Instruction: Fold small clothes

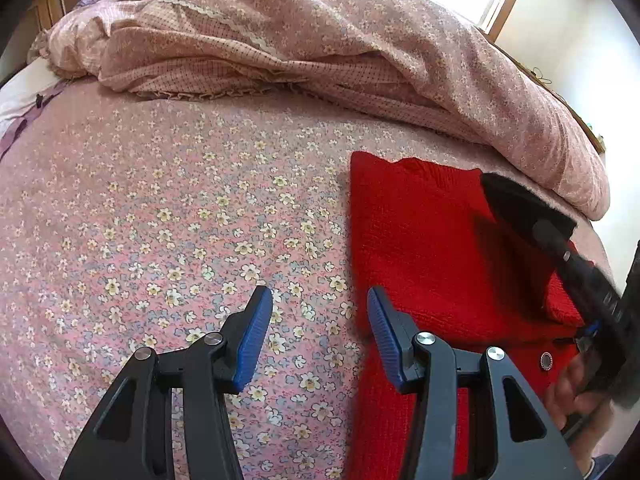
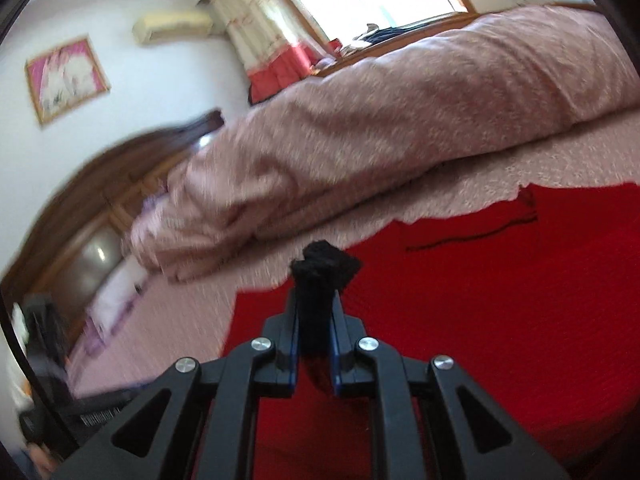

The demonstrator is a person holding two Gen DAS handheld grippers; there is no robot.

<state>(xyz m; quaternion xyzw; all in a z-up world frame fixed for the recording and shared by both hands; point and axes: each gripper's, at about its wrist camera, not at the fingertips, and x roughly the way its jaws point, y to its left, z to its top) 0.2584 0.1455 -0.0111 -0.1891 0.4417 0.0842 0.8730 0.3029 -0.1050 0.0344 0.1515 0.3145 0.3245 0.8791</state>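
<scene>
Red knit sweater [image 1: 424, 248] lies flat on the floral bedsheet [image 1: 180, 220], below the heaped quilt [image 1: 360, 48]. Soft, limp, thick knit; judged light but prone to drag and bunch, so grip a hem or shoulder edge.

Left gripper [image 1: 320, 336]: jaws apart, nothing between them, at the sweater's left edge. Right gripper [image 2: 316, 328]: clamped on a small black fabric piece [image 2: 320, 276], possibly a sock.

Right wrist view blurred; sweater's near edge cut off.

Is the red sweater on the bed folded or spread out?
Folded: the red sweater lies as a compact rectangle, with a doubled layer at its right side.
</scene>
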